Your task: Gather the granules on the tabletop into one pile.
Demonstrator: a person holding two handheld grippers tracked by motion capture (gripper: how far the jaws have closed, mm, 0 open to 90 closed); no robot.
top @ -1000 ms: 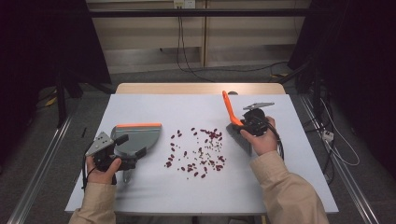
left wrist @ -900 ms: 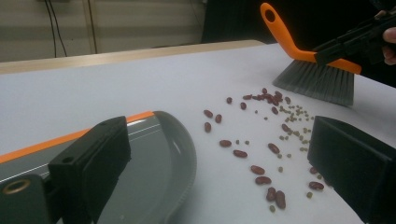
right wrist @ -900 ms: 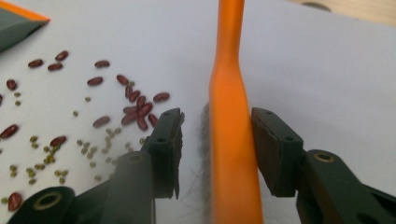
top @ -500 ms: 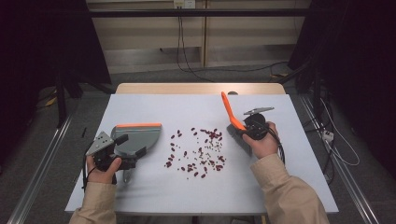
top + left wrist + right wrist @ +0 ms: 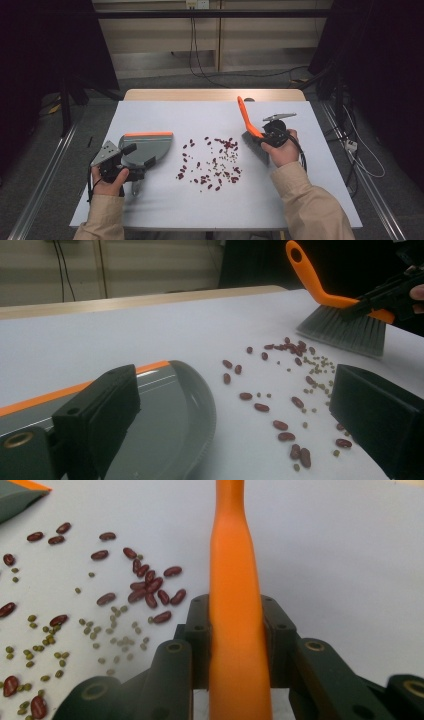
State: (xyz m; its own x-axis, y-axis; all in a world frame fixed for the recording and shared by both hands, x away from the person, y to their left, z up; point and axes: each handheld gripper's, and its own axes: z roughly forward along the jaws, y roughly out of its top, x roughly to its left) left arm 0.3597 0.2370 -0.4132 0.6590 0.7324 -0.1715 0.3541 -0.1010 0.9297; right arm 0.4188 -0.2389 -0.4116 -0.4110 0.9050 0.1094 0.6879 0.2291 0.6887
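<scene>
table (image 5: 165, 115) evenly lit from overhead, room around it dark. soft short shadows under my hands. my near jaws blur in both gripper views; beans (image 5: 150, 592) sharp, no glare, slight softness at edges.

Your right gripper (image 5: 264, 136) is clamping its jaws tight, both pads pressing from either side, its jaws having just been closing, with your right hand (image 5: 281, 150) wrapped around its body. Your left gripper (image 5: 131, 159) is lying low, jaws standing wide apart, your left hand (image 5: 111, 177) gripping it.
</scene>
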